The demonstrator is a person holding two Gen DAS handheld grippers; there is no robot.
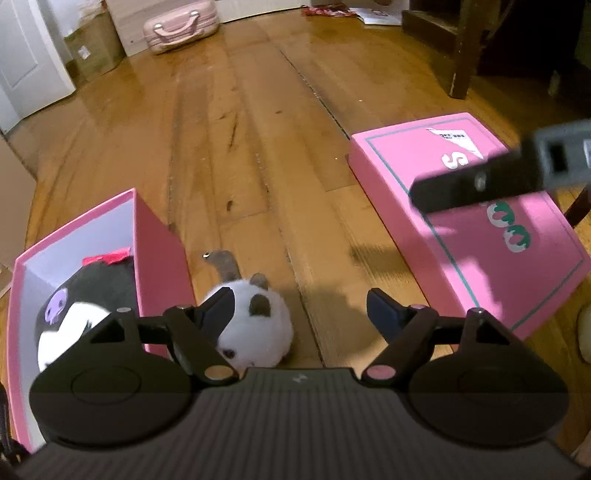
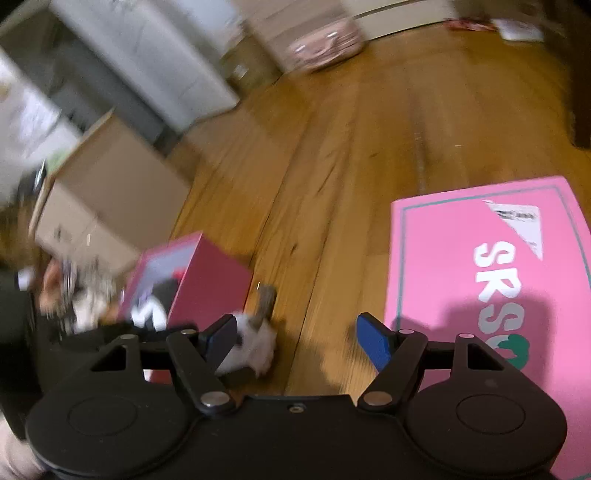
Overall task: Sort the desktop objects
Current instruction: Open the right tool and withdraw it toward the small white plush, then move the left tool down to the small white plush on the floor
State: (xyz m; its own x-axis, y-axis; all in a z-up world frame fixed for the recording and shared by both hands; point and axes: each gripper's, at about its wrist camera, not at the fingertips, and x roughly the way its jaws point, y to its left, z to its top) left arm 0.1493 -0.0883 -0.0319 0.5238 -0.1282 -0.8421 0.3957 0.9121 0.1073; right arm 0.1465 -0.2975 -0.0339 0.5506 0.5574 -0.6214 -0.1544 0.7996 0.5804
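Note:
An open pink box [image 1: 159, 254] stands at the left with a black-and-white plush [image 1: 85, 299] with a red bow inside. A small white-and-grey plush cat [image 1: 251, 317] lies on the wooden floor just right of the box, by my left gripper's left finger. My left gripper [image 1: 301, 310] is open and empty above the floor. My right gripper [image 2: 295, 338] is open and empty; its view is blurred. It shows the box [image 2: 207, 284], the cat [image 2: 255, 339] and the pink lid [image 2: 491, 295]. A finger of the right gripper [image 1: 476, 184] hangs over the pink lid [image 1: 472, 229].
A pink suitcase [image 1: 179, 24] and cardboard boxes [image 1: 96, 44] stand at the far wall. A dark chair leg [image 1: 465, 48] is at the far right. A cardboard box [image 2: 107, 199] sits at the left in the right wrist view.

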